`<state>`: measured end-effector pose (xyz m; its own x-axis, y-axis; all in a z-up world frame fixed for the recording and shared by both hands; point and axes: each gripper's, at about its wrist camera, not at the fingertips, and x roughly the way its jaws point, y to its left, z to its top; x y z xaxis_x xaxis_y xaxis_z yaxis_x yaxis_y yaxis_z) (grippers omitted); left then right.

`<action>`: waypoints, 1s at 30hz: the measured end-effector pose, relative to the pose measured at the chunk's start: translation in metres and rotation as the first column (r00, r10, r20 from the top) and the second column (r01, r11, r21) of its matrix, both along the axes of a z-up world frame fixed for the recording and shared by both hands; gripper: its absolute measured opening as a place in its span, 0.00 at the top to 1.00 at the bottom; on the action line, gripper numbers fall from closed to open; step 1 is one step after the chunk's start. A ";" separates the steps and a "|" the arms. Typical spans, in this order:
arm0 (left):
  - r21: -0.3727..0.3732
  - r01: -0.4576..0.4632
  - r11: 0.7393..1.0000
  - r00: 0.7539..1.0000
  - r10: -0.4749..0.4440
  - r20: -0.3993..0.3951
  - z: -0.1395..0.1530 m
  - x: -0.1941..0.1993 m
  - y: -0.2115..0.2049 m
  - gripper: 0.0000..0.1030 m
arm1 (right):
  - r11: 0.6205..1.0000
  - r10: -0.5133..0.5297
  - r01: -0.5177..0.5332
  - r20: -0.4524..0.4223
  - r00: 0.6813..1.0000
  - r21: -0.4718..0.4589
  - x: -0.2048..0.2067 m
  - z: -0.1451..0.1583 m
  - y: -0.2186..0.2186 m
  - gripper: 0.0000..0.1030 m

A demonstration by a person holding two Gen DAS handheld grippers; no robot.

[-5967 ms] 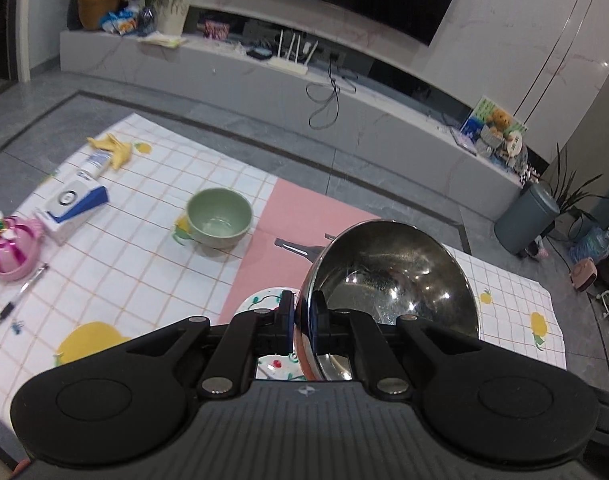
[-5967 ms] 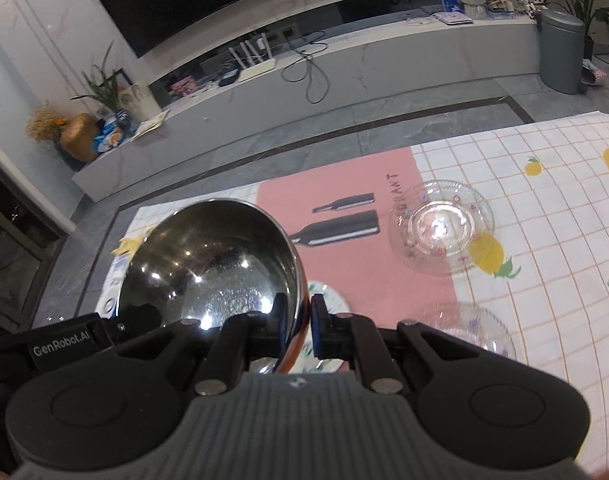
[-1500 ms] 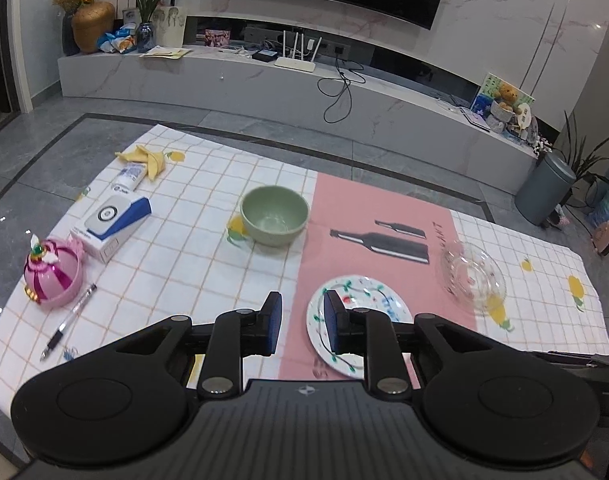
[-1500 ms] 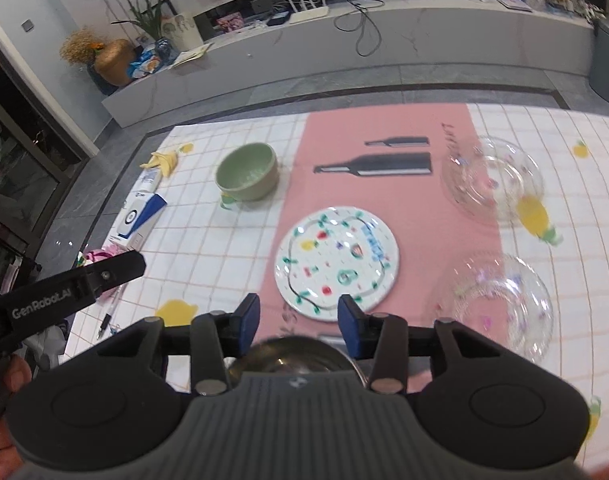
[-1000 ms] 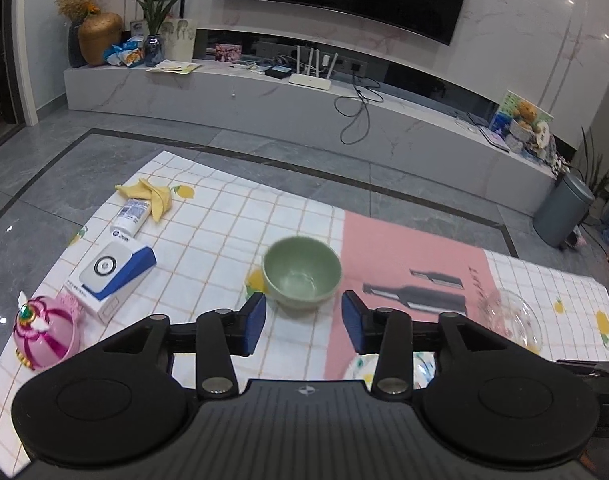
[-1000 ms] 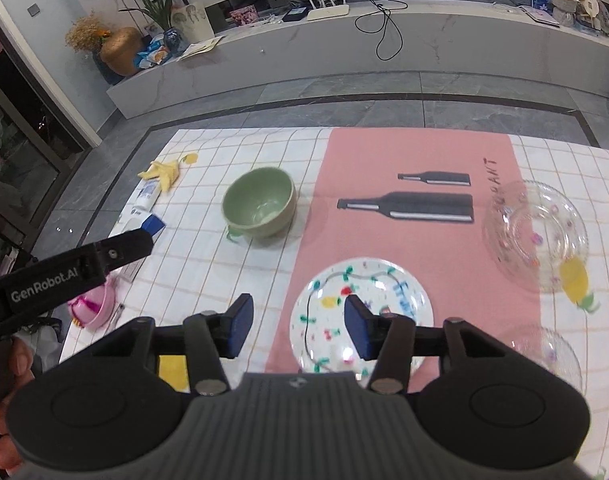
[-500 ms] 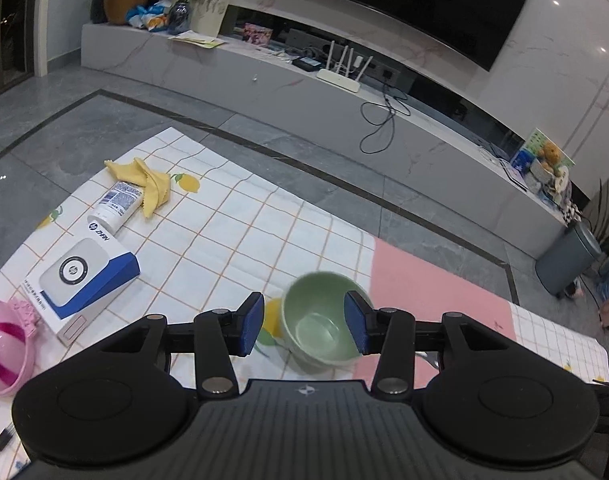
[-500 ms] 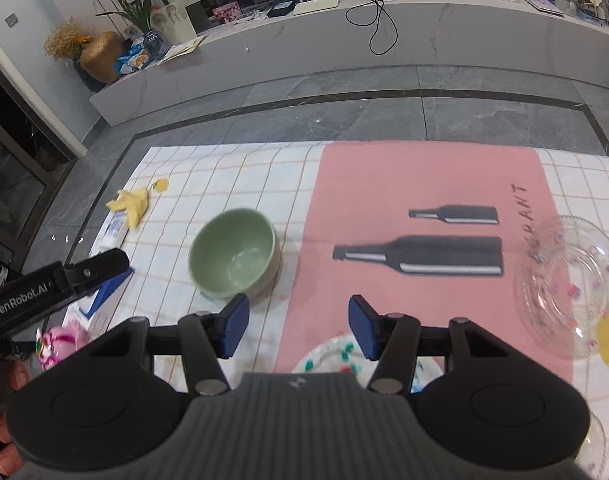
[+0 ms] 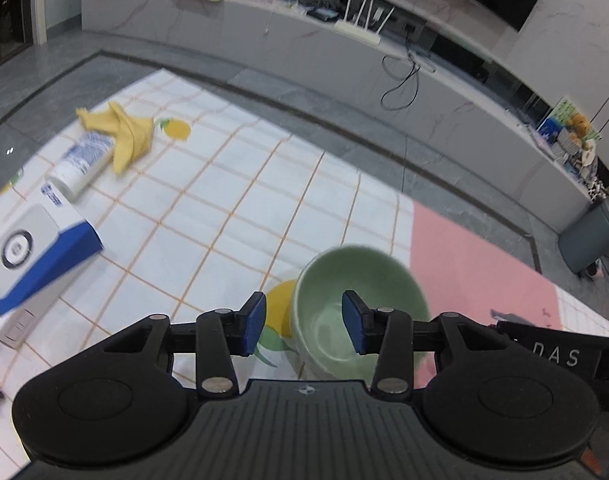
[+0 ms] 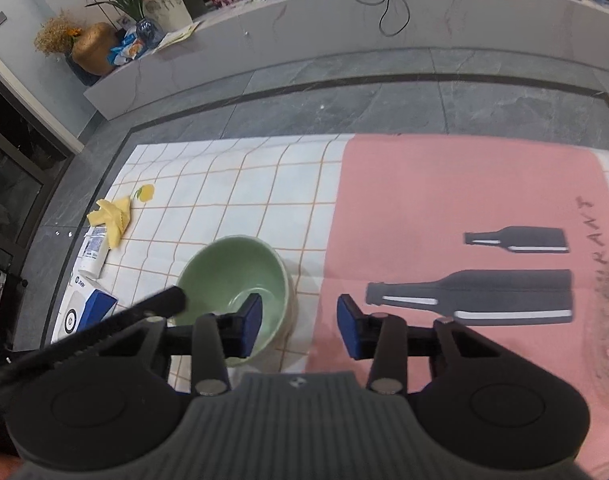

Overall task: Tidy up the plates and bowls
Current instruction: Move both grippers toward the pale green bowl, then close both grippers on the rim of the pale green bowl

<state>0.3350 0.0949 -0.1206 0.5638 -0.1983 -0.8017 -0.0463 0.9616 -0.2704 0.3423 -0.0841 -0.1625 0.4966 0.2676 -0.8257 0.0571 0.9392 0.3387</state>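
I've got the checked tablecloth under both grippers. The pale green bowl, glossy and empty, sits by the pink mat. Left gripper and right gripper straddle its rim, jaws just closing, not pinching.

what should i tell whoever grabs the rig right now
Left gripper: jaws open, just been closing, straddling the near-left rim of the green bowl; pads not yet pressing.
Right gripper: jaws open, just been closing, straddling the bowl's right rim, no grip yet.
Bowl sits upright and empty on the checked cloth, beside the pink mat. A clear glass dish lies at the right edge.
Done: nothing visible here.
Left: grip the bowl, then sort it.
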 end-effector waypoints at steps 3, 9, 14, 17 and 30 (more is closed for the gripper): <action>0.001 -0.013 1.000 0.999 0.013 -0.031 -0.010 0.004 0.001 0.65 | 1.000 -0.004 0.004 -0.019 1.000 0.002 0.008 -0.010 0.004 0.68; -0.012 -0.020 1.000 0.998 0.020 -0.054 -0.017 0.007 0.000 0.77 | 0.999 0.000 0.002 -0.050 0.999 0.040 0.017 -0.022 0.009 0.77; -0.017 -0.018 1.000 0.998 0.017 -0.066 -0.018 0.009 -0.003 0.87 | 0.999 -0.008 0.010 -0.066 0.998 0.038 0.019 -0.029 0.012 0.90; 0.005 -0.016 1.000 0.998 0.016 -0.067 -0.018 0.010 -0.005 0.89 | 0.999 -0.014 0.017 -0.065 0.998 0.046 0.018 -0.031 0.011 0.91; 0.046 -0.020 0.999 0.997 0.024 -0.078 -0.009 0.003 -0.015 0.92 | 0.998 -0.026 0.033 -0.109 0.994 0.061 0.012 -0.026 0.006 0.91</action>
<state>0.3379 0.0802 -0.1296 0.5027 -0.1488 -0.8516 -0.0869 0.9714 -0.2211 0.3542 -0.0783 -0.1882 0.4135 0.3074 -0.8570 0.1239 0.9135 0.3875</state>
